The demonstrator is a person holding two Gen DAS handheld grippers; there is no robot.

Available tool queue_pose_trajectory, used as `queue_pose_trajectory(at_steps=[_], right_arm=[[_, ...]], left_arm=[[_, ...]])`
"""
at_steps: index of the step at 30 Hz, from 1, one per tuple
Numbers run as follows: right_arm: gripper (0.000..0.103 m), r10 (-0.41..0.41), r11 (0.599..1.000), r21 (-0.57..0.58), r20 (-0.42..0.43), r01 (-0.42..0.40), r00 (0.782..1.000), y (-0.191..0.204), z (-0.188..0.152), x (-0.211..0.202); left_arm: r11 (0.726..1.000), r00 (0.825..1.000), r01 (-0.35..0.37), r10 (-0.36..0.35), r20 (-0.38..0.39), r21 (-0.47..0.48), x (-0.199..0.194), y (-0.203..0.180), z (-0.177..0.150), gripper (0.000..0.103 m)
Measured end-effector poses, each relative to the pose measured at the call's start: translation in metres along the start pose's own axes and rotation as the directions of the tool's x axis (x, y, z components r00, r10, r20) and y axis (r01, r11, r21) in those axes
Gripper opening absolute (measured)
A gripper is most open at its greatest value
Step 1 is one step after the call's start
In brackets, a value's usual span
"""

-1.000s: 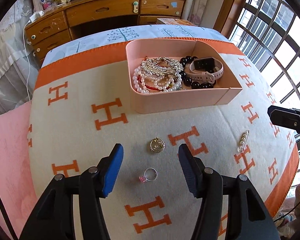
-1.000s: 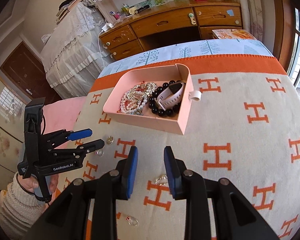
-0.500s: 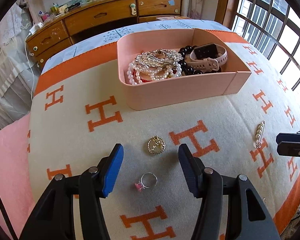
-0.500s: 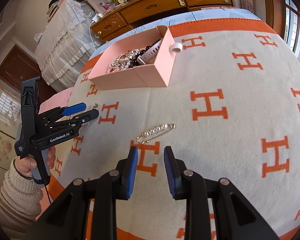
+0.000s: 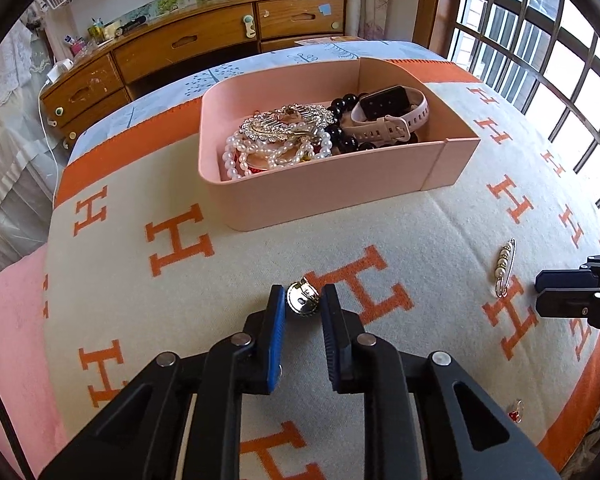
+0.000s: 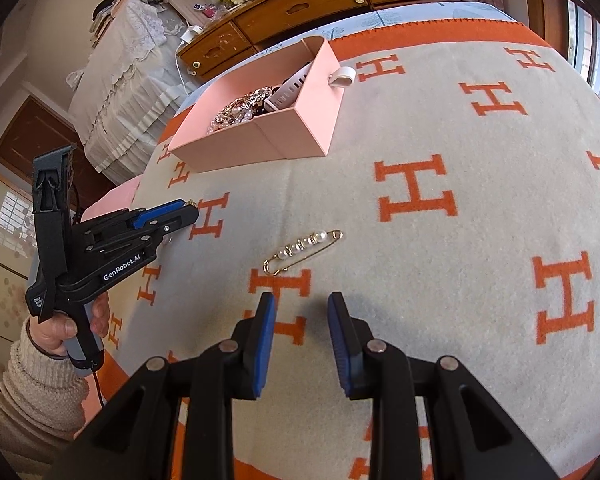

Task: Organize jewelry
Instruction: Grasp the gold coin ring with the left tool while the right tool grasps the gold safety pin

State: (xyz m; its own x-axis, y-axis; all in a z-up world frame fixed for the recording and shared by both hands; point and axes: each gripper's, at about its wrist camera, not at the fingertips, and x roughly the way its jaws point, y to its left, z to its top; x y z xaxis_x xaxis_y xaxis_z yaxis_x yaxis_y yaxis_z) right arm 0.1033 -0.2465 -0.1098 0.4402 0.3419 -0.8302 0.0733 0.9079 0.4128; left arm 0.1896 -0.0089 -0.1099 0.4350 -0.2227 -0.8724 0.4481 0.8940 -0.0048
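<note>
Cream wool blanket (image 5: 100,280) with orange H letters and an orange border covers the bed, and most of its near half lies bare, leaving free room all around the loose pieces. One pink tray (image 5: 332,196) sits toward the far side, its near wall well apart from both grippers; it holds one pale smartwatch (image 5: 388,114), a string of black beads (image 5: 342,136), white pearl strands (image 5: 260,156) and a rhinestone brooch (image 5: 288,122). The left gripper (image 5: 303,306) has its jaws closing around one round gold brooch (image 5: 303,304), which stands tilted on the blanket between the blue pads, touching or nearly so. To the right lies one pearl safety pin (image 6: 304,250), flat and untouched, just beyond the right gripper (image 6: 302,344), whose jaws stand narrowly apart with nothing between them. One small red-stoned ring (image 5: 516,422) rests near the blanket's right edge. A wooden dresser (image 5: 188,44) runs along the far wall.
</note>
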Motion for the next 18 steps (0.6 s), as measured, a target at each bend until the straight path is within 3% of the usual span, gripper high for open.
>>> queue_pose_trajectory(at_steps=[6, 11, 18], right_arm=[[0.027, -0.008, 1.000, 0.013, -0.017, 0.008, 1.000, 0.001, 0.006, 0.002], [0.027, -0.033, 0.998, 0.041, -0.073, 0.036, 0.997, 0.008, 0.024, 0.014], [0.027, -0.148, 0.985, 0.060, -0.159, 0.159, 0.976, 0.027, 0.054, 0.034]], left_arm=[[0.999, 1.000, 0.024, -0.024, 0.012, -0.036, -0.008, -0.003, -0.011, 0.015], [0.992, 0.996, 0.066, -0.058, 0.072, -0.104, -0.028, -0.004, -0.024, 0.016], [0.963, 0.980, 0.161, -0.132, 0.146, -0.215, -0.050, 0.006, -0.046, 0.016]])
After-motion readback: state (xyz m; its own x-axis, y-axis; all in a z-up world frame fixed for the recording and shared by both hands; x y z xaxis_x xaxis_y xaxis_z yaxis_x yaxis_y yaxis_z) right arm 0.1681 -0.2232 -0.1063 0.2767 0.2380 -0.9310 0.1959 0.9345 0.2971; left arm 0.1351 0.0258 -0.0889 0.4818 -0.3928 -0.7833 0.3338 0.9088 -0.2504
